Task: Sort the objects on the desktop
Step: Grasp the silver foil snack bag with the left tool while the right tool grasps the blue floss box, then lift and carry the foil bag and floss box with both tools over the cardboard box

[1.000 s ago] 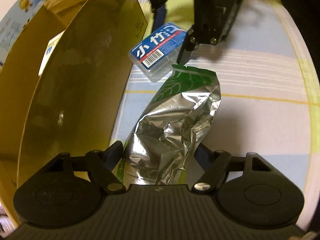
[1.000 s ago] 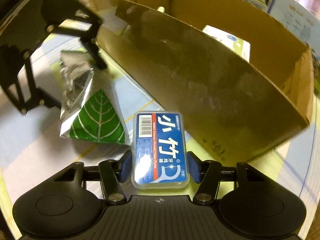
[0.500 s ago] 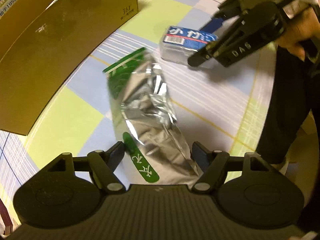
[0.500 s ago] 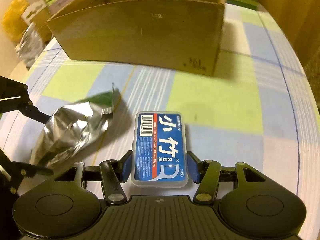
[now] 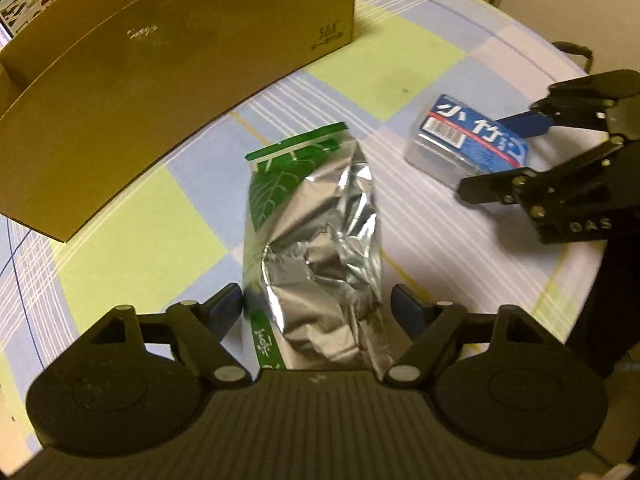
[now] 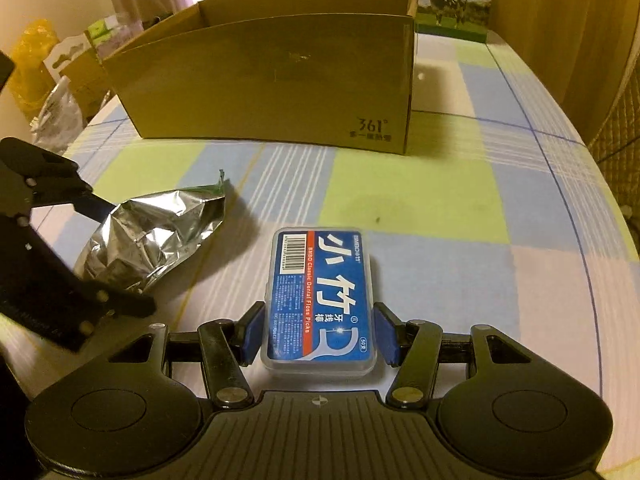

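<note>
Your left gripper (image 5: 318, 308) stands wide around the pouch (image 5: 316, 236) and your right gripper (image 6: 318, 334) wide around the floss case (image 6: 322, 300), both lying on the cloth, so close squarely before lifting toward the box (image 6: 272, 80) at 12 o'clock.

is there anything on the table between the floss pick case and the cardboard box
Nothing visible. In the right wrist view, bare checked tablecloth runs from the floss pick case to the cardboard box. The foil bag lies off to the left, outside that path.

Silver-and-green foil pouch (image 5: 316, 236), blue-labelled clear floss box (image 6: 322, 300), brown cardboard box (image 6: 272, 80), pastel checked tablecloth (image 6: 440, 200)
</note>
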{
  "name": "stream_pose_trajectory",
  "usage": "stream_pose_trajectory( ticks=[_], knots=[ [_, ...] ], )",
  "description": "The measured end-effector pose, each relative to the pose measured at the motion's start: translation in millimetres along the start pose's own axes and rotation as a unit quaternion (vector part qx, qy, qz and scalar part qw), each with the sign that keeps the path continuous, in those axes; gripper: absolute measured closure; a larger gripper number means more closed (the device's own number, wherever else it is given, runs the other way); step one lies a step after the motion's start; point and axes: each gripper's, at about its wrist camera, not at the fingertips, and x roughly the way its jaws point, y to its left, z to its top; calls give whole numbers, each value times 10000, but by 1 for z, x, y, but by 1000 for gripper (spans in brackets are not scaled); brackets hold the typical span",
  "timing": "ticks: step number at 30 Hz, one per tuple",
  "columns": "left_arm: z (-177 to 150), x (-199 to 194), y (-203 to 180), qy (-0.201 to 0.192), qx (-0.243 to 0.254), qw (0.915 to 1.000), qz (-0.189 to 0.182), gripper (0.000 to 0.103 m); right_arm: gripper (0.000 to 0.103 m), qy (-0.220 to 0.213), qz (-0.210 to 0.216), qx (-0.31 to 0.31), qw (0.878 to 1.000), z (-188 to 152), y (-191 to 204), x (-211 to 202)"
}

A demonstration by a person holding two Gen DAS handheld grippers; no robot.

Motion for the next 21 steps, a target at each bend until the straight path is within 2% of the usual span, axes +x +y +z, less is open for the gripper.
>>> stream_pose_trajectory(
  ticks=[8,13,17,21],
  knots=[
    [-1,7,5,-12,-162,9999,-36,34,35,-109,-22,-222,9997,-5,5,6],
    [-6,-1,7,-165,-384,9991,-38,47,35,-172,-111,-327,9993,-8,8,6],
    [-8,-2,12,-148,-494,9986,-106,44,35,-194,-157,-322,9992,-8,8,8],
    [-4,3,13,-40,-494,9987,-142,34,35,-219,-171,-323,9991,-9,8,8]
  ],
)
